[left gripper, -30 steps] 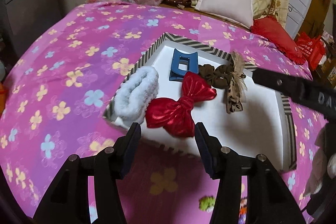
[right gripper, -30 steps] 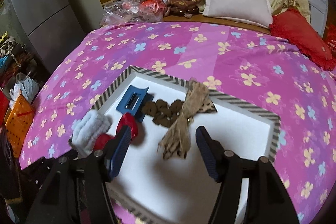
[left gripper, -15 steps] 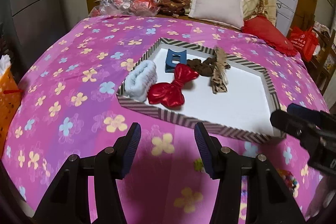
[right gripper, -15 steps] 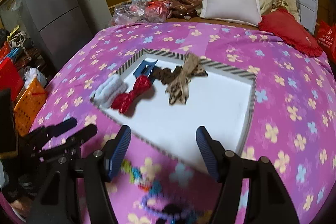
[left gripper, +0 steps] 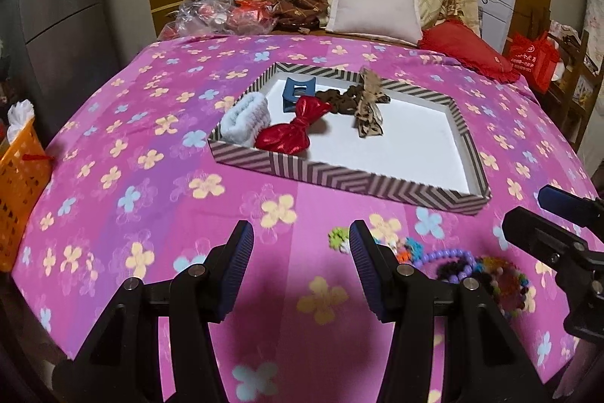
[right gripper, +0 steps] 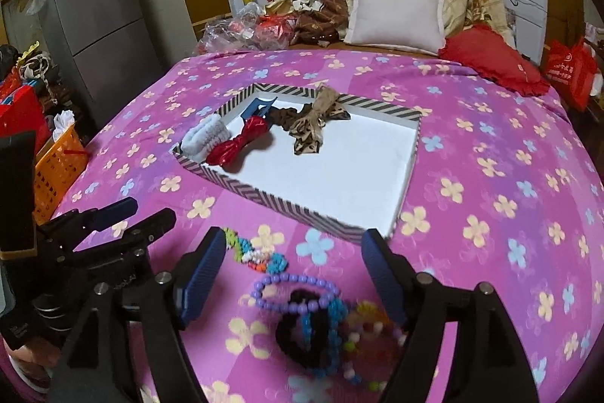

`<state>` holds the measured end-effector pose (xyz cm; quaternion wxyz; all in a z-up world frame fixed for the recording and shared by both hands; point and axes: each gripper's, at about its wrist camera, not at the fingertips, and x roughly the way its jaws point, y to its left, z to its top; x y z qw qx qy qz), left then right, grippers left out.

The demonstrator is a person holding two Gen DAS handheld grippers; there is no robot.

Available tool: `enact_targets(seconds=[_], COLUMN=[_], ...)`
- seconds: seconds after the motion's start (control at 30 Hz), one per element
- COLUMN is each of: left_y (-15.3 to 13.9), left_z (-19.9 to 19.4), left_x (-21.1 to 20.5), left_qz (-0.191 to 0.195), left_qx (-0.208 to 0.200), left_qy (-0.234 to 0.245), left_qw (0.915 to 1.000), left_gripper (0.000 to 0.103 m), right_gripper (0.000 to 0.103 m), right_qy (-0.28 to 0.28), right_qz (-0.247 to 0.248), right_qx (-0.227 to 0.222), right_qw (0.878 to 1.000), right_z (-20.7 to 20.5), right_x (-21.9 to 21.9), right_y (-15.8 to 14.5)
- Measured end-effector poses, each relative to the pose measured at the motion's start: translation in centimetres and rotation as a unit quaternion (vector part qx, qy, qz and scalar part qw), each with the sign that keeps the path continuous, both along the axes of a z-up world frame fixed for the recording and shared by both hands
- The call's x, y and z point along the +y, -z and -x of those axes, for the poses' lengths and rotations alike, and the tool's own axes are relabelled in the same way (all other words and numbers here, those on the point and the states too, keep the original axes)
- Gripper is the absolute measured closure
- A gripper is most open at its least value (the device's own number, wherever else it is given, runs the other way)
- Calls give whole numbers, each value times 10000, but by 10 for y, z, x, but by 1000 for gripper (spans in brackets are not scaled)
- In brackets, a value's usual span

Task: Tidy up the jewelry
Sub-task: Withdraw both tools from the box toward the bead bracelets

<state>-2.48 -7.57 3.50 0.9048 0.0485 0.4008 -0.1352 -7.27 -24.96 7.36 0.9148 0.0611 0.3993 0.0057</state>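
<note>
Both grippers, right gripper and left gripper, jaws spread, empty. Bracelets lie heaped on the bed before the tray; overlapping loops risk a multi-piece grab.

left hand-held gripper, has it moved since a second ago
Yes. The left hand-held gripper has pulled back from the striped tray; it was over the red bow, now over bedspread short of the tray.
</note>
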Motion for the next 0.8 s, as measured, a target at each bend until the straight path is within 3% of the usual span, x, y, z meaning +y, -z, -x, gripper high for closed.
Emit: enact_targets(seconds=[0.5, 0.8], left_y=[-5, 5], left_z=[33, 39], left_x=[2, 5], left_qz=[39, 107], left_qx=[-43, 204], left_qy=[94, 148], left_qw=[9999, 9996], left_gripper=[42, 42], right_gripper=[17, 17], right_qy=[119, 301], right_qz=[82, -142], right_qx=[75, 314], right_qw=[9999, 9990], right_z=[47, 70], right_x=[-8, -38], right_y=[-5, 15])
